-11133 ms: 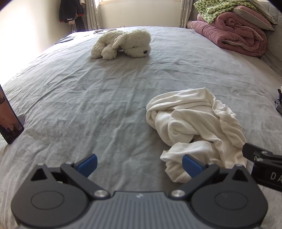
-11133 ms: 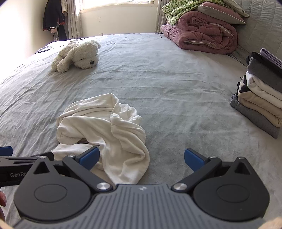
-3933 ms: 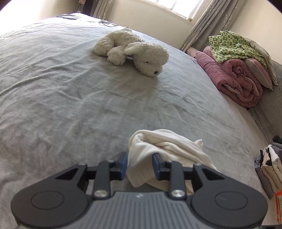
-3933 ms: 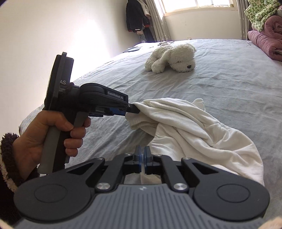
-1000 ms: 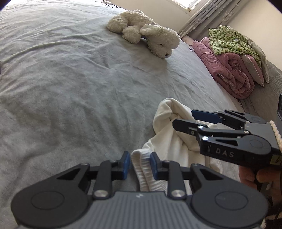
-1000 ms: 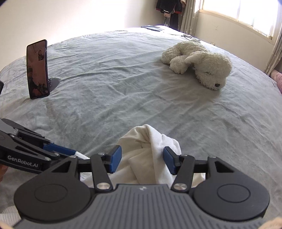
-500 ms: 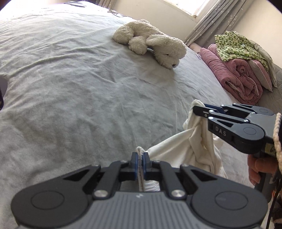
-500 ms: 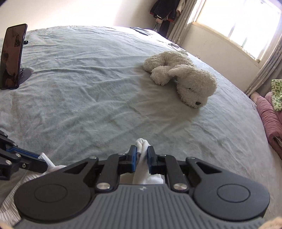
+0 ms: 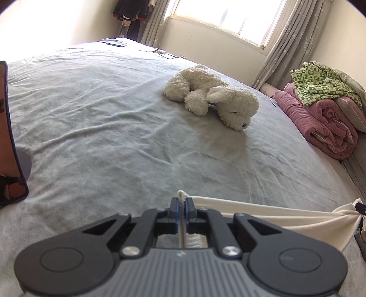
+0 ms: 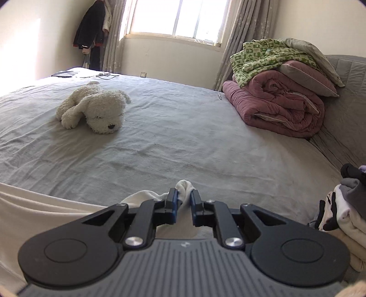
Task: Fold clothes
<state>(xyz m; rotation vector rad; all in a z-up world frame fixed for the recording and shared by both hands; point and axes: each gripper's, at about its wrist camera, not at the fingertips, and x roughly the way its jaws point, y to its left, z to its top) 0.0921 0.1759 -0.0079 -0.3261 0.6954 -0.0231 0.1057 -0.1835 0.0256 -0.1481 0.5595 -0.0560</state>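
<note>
Left gripper (image 9: 182, 206): clenched on a ribbed edge of the white garment (image 9: 263, 211), which pokes up between the blue pads.
Right gripper (image 10: 183, 201): clamped on a bunched fold of the same garment (image 10: 45, 205).
Garment: stretched in a band between the two grippers, above the grey bed sheet (image 9: 103, 137).
Plush dog (image 9: 212, 98): lying farther up the bed.
Folded clothes stack (image 10: 347, 205): at the right edge.
Phone (image 9: 9, 137): propped upright at the left.

A home bedroom: wide grey bed (image 10: 183, 141), rolled quilts (image 10: 281, 109), curtained window (image 10: 178, 18).
</note>
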